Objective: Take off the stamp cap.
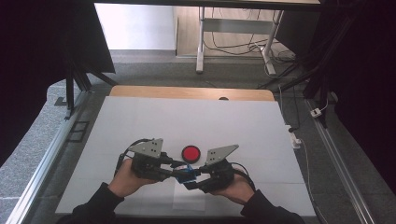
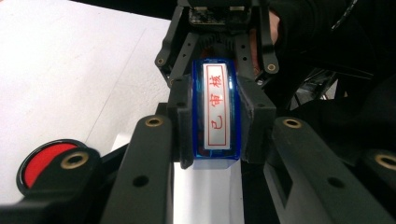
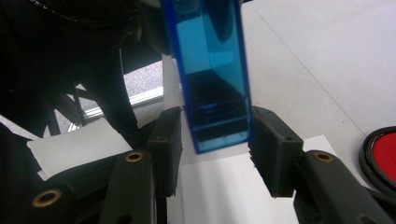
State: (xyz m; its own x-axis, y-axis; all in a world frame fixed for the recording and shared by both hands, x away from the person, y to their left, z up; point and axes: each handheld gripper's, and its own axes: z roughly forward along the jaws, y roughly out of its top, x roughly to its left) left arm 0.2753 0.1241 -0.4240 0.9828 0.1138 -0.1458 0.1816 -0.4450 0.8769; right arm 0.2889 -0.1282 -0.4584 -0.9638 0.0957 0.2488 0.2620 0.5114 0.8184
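Left gripper [image 2: 215, 126] clamped on blue stamp [image 2: 216, 114], held above white paper [image 1: 189, 198] beside red ink pad [image 1: 191, 153]. Right gripper [image 3: 215, 144] slightly open, pads flanking stamp's end, gaps visible.

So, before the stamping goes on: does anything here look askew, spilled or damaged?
Nothing stands out. The blue stamp sits squarely in the left gripper, the right gripper is open around its end, and the red ink pad lies flat on the white table.
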